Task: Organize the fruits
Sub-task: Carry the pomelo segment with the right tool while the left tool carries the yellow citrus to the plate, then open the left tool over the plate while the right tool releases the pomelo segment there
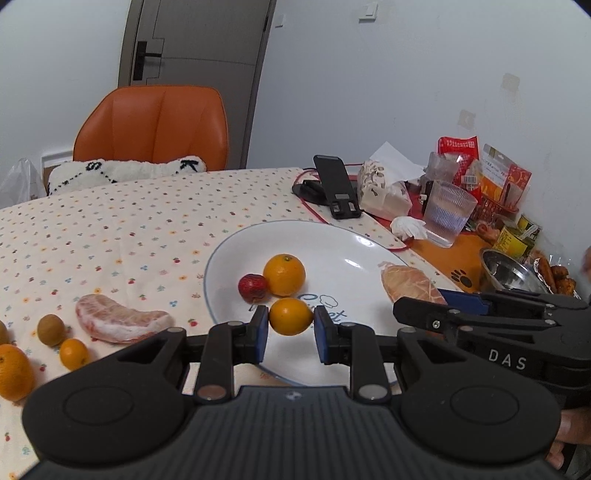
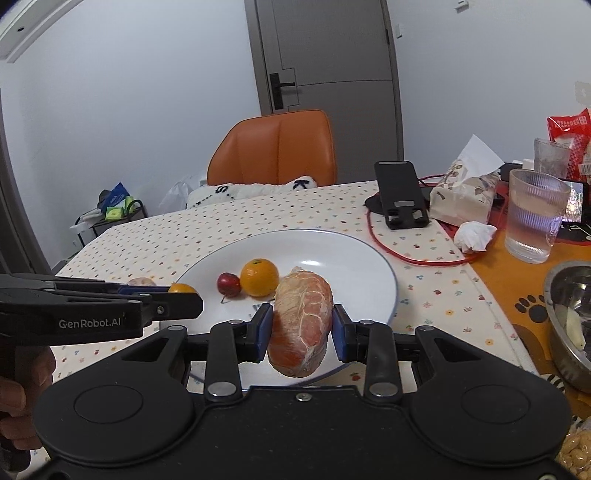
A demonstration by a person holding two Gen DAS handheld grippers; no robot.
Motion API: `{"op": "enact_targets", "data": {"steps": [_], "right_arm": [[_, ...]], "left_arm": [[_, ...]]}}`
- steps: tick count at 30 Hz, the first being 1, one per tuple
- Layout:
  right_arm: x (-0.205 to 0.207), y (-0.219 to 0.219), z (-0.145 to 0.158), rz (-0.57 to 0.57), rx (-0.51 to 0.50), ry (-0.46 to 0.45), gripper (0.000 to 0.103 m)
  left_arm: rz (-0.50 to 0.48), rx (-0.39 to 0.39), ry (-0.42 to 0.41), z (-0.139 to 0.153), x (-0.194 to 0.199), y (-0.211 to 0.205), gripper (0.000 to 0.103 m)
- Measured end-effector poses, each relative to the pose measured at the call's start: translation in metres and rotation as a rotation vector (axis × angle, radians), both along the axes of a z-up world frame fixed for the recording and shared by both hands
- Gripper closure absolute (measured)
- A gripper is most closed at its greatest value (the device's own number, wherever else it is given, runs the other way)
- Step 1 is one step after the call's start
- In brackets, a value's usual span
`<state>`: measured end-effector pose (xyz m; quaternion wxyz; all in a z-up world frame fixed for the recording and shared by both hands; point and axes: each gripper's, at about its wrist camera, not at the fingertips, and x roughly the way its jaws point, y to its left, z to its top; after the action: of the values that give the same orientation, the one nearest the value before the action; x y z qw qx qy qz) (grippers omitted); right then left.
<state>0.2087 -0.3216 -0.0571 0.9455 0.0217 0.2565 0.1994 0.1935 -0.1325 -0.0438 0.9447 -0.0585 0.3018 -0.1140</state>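
— While the table (image 1: 110,221) runs off the left edge, what sits on it?
— A white plate (image 1: 332,251), its near rim hidden behind both tools; an orange (image 1: 284,275) and a red fruit (image 1: 252,287) rest on it.
— And the tools?
— Right tool (image 2: 302,325) clamps a pomelo segment (image 2: 301,325) over the plate. Left tool (image 1: 290,328) pinches a small orange (image 1: 290,316); whether it touches the plate, I cannot tell.

- A home dining room: counter (image 1: 129,221) under a flowered cloth, orange chair (image 1: 155,125) drawn up.
- Grey door (image 2: 325,55), light switch (image 1: 369,11).
- Snack packets (image 1: 458,147), tissues (image 2: 465,195), glass (image 2: 535,218), fruit plate (image 1: 332,243).
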Motion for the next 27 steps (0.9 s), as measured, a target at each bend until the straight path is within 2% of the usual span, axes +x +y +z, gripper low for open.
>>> {"op": "enact_targets", "data": {"steps": [7,10,12,15,17,19,27], "right_arm": [[0.001,-0.002,0.0,-0.017,0.02,-0.001,0.07],[0.001,0.001,0.0,-0.018,0.022,0.009,0.065],[-0.001,0.003,0.002,-0.02,0.029,0.003,0.065],[-0.005,0.005,0.008,-0.013,0.046,-0.013,0.062],[-0.008,0.006,0.012,-0.02,0.052,-0.031,0.049],[-0.012,0.008,0.015,-0.022,0.052,-0.044,0.042],[-0.026,0.018,0.026,-0.011,0.067,-0.062,0.022]], "left_arm": [[0.027,0.032,0.003,0.008,-0.001,0.001,0.072],[0.046,0.041,-0.005,0.013,-0.007,0.008,0.064],[0.063,0.043,-0.009,0.015,-0.011,0.014,0.046],[0.113,0.063,-0.016,0.019,-0.017,0.023,0.028],[0.143,0.077,-0.029,0.021,-0.022,0.031,0.022],[0.162,0.083,-0.037,0.025,-0.026,0.037,0.021],[0.215,0.057,-0.071,0.04,-0.048,0.062,0.014]]}}
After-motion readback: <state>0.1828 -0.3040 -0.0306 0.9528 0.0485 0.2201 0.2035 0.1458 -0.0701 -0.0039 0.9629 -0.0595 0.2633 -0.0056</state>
